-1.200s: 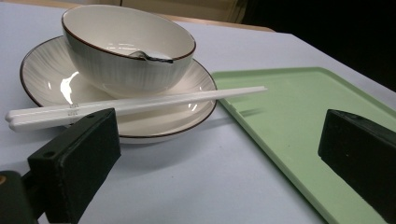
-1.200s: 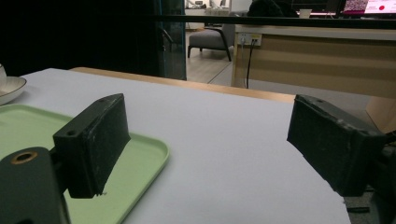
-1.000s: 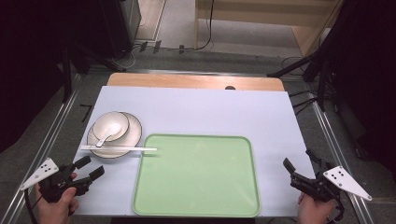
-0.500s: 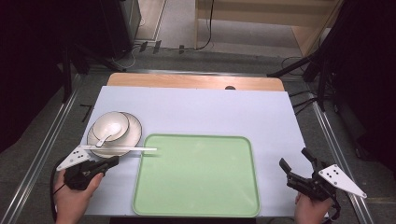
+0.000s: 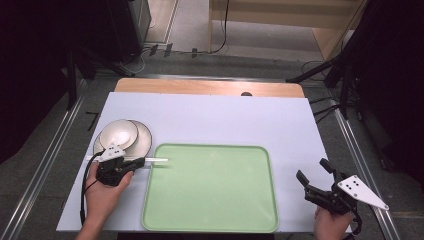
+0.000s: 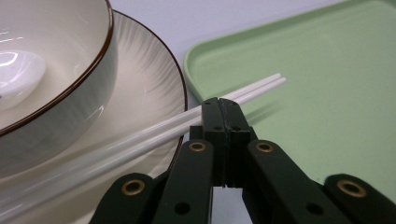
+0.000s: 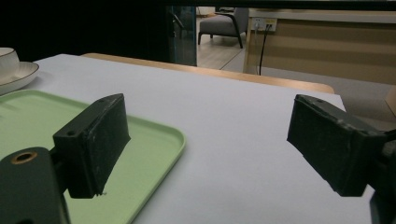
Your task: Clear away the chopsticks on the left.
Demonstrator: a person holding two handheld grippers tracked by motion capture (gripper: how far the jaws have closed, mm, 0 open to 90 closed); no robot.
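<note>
Left gripper (image 5: pixel 131 163) at 8 o'clock on the worktop (image 5: pixel 210 117), fingers (image 6: pixel 212 122) fully together, pressed tip to tip. White chopsticks (image 6: pixel 140 137) pass just behind and over the finger tips in the left gripper view; not clamped between them as far as visible, contact with the tips not resolvable. Closing motion on that side just completed, nothing between the fingers.

Right gripper (image 5: pixel 314 178) at 4 o'clock near the worktop's near-right corner, fingers (image 7: pixel 95 140) spread wide, holding nothing, pointing toward 10 o'clock across bare worktop beside the green tray (image 5: pixel 210 220).

Tray at 6 o'clock, centre-near, lying flat with no load. Chopstick tips (image 5: pixel 161 160) overhang the tray's left rim at its far-left corner; rest of the pair runs toward 9 o'clock across the near edge of the plate (image 5: pixel 145 137).

Plate at 9 to 10 o'clock, just left of the tray, ribbed cream with dark rim. Bowl (image 5: pixel 119 134) sitting on the plate, offset to its left side, upright. White ceramic spoon (image 6: pixel 18 74) inside the bowl, seen in the left gripper view.

Wooden strip (image 5: pixel 210 87) at 12 o'clock along the far edge of the worktop.
</note>
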